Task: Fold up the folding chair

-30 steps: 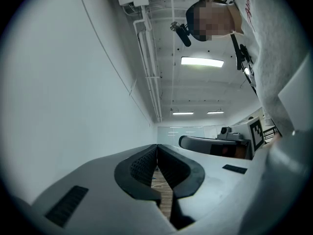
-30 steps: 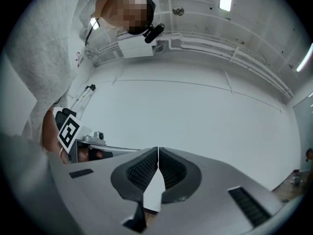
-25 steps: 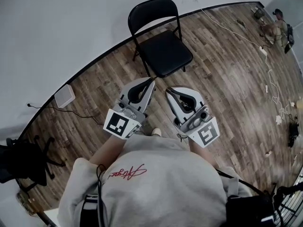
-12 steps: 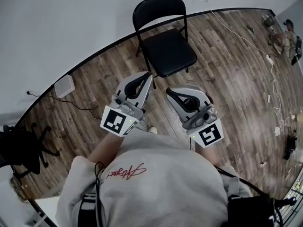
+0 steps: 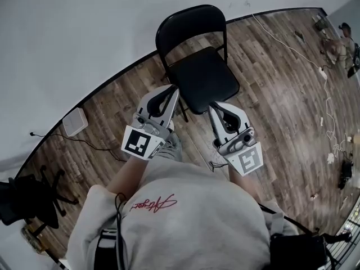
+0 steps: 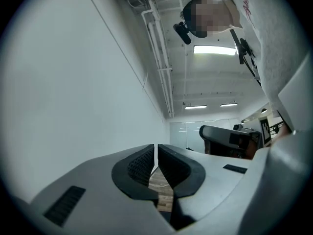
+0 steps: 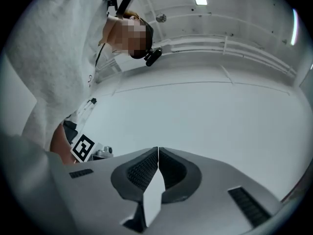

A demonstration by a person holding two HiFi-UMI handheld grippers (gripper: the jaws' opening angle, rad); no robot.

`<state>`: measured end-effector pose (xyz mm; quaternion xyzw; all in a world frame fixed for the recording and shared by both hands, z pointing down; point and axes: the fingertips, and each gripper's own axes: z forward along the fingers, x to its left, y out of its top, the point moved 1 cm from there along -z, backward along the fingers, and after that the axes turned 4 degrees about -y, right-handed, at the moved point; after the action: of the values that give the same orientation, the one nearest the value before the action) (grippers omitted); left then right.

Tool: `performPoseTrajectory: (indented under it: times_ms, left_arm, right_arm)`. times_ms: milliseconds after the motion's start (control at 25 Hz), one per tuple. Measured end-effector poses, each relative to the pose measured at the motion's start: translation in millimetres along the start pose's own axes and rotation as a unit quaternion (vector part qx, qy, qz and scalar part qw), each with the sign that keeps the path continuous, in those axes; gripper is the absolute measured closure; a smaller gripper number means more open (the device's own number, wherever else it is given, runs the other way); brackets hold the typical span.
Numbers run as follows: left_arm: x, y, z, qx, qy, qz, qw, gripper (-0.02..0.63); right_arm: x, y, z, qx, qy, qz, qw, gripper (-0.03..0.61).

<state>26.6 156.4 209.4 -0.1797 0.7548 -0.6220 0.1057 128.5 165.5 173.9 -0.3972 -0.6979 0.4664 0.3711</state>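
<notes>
A black folding chair (image 5: 202, 79) stands unfolded against the white wall, its backrest (image 5: 190, 22) towards the wall and its seat facing me. My left gripper (image 5: 175, 90) is shut and empty, its tip beside the seat's left front corner. The right gripper (image 5: 216, 107) is also shut and empty, its tip at the seat's front edge; I cannot tell whether either touches it. In the left gripper view the jaws (image 6: 156, 150) meet with nothing between them. The right gripper view shows shut jaws (image 7: 158, 152) before the bare wall. The chair shows in neither gripper view.
The floor is wood plank. A small white box (image 5: 75, 121) with a cable lies by the wall at left. A black office chair (image 5: 25, 198) stands at lower left. White cables (image 5: 322, 89) and small items run along the floor at right, where a person (image 5: 340, 41) sits far off.
Both grippers have moved forward, side by side, to the chair's front edge; the chair now appears nearer and larger. Both jaws stayed shut.
</notes>
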Motion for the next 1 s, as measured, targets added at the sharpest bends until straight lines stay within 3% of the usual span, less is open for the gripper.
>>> performPoseTrajectory:
  times_ms: [160, 400, 560, 680, 760, 800, 1000]
  left_arm:
    - [83.0, -19.2, 34.2, 0.037, 0.016, -0.019, 0.9990, 0.595]
    - [154.5, -51.5, 62.1, 0.079, 0.023, -0.037, 0.9960, 0.582]
    - [180.1, -91.8, 74.2, 0.128, 0.022, -0.040, 0.9907, 0.436]
    - [213.3, -134.8, 78.4, 0.188, 0.038, -0.064, 0.9792, 0.342]
    - [237.7, -169.3, 81.6, 0.237, 0.044, -0.088, 0.9664, 0.316]
    - [247.9, -187.3, 84.1, 0.263, 0.044, -0.098, 0.9588, 0.307]
    - [284.4, -262.4, 100.4, 0.343, 0.038, -0.134, 0.9290, 0.287]
  right_arm:
    - [-44.0, -37.2, 41.4, 0.021, -0.058, 0.000, 0.998, 0.561]
    - [-60.2, -81.8, 80.5, 0.064, -0.086, -0.009, 0.994, 0.561]
    - [-85.3, -104.4, 72.6, 0.081, -0.140, 0.017, 0.987, 0.561]
    - [-103.0, -152.6, 50.5, 0.139, -0.179, 0.062, 0.972, 0.560]
    - [-108.8, -203.5, 26.7, 0.199, -0.207, 0.120, 0.950, 0.520]
    - [-110.4, -232.0, 12.1, 0.229, -0.224, 0.157, 0.934, 0.429]
    - [-85.8, -369.5, -69.4, 0.346, -0.280, 0.338, 0.829, 0.357]
